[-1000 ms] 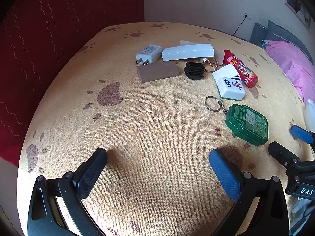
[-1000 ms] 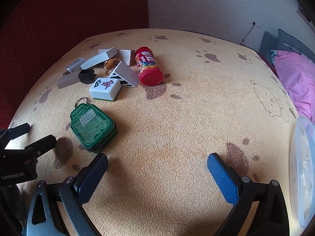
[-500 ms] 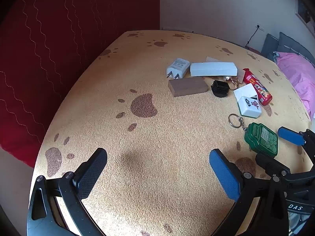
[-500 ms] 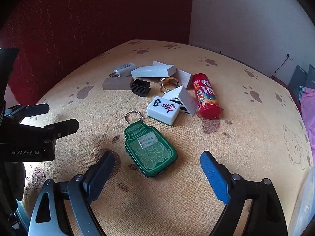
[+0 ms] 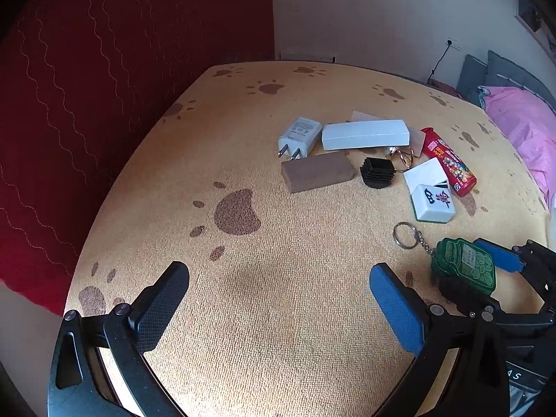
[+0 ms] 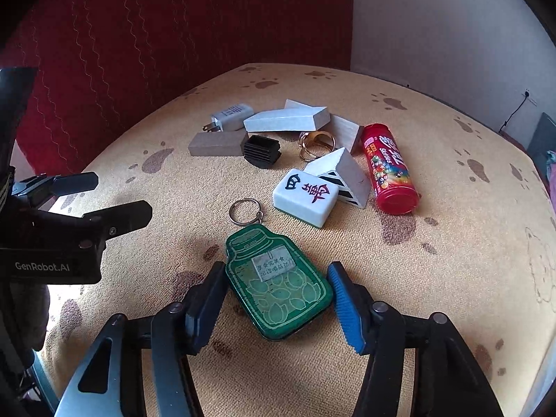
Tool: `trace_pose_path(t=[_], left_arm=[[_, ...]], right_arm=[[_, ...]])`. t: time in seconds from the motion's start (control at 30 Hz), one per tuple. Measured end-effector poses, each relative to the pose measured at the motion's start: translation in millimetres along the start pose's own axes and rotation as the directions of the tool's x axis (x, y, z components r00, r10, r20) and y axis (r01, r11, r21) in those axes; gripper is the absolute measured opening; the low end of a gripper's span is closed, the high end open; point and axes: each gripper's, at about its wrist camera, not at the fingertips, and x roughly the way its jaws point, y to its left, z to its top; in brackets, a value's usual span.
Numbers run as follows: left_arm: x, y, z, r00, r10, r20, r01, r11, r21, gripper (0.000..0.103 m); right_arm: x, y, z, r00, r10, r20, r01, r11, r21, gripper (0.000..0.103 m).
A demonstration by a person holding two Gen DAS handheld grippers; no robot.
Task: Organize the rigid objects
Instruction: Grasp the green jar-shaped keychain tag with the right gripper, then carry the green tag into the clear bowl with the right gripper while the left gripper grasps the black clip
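Note:
A green jar-shaped tin [image 6: 278, 285] with a key ring lies flat on the yellow paw-print cloth [image 6: 451, 243]. My right gripper [image 6: 276, 299] straddles it, jaws closing, and both pads touch the tin's long sides. In the left wrist view the same tin [image 5: 465, 267] sits between the right gripper's blue and black fingers. My left gripper [image 5: 278, 299] hovers open over bare cloth to the left of the tin, with nothing between its fingers. Beyond the tin lie a mahjong tile [image 6: 305, 194], a striped white wedge [image 6: 347, 173] and a red candy tube [image 6: 389, 170].
Further back lie a white charger plug [image 6: 229, 118], a long white box [image 6: 285, 120], a brown block [image 6: 215, 144], a black ribbed cap [image 6: 262, 149] and gold rings [image 6: 316, 142]. A red curtain [image 5: 87, 104] hangs left of the table; pink bedding [image 5: 521, 121] lies at right.
My right gripper swung left from bare cloth onto the green tin and its jaws narrowed onto it. My left gripper drew back and rose a little, staying open.

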Motion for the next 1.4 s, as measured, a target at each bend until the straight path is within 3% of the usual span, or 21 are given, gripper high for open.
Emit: trace_pose_path(t=[0.33, 0.53, 0.67, 1.07, 1.13, 1.2, 1.27, 1.4], left_arm=[[10, -36, 29, 0.999, -0.042, 0.009, 0.041, 0.998, 0.051, 0.1], [30, -52, 47, 0.998, -0.064, -0.009, 0.065, 0.996, 0.061, 0.084], [47, -59, 58, 0.996, -0.08, -0.028, 0.082, 0.995, 0.057, 0.066], [58, -75, 68, 0.998, -0.06, 0.013, 0.059, 0.995, 0.08, 0.062], [58, -77, 68, 0.998, -0.062, 0.02, 0.06, 0.995, 0.085, 0.058], [58, -77, 68, 0.997, -0.071, 0.028, 0.069, 0.994, 0.088, 0.048], [56, -76, 68, 0.996, -0.089, 0.027, 0.087, 0.992, 0.089, 0.031], [49, -73, 63, 0.991, -0.134, 0.03, 0.131, 0.988, 0.077, 0.029]], right_arm=[[-25, -26, -19, 0.999, -0.012, 0.03, 0.008, 0.994, 0.113, 0.062], [-23, -31, -33, 1.0, -0.024, 0.01, 0.023, 0.992, 0.126, 0.062], [-23, -33, -33, 1.0, -0.019, 0.017, 0.017, 0.992, 0.127, 0.062], [-22, -28, -37, 0.999, -0.033, 0.028, 0.03, 0.995, 0.098, 0.066], [-22, -27, -37, 0.999, -0.038, 0.028, 0.035, 0.995, 0.094, 0.066], [-21, -26, -37, 0.999, -0.042, 0.027, 0.04, 0.995, 0.09, 0.066], [-21, -25, -37, 0.999, -0.047, 0.026, 0.045, 0.995, 0.085, 0.066], [-22, -24, -37, 0.998, -0.058, 0.027, 0.056, 0.995, 0.084, 0.062]])
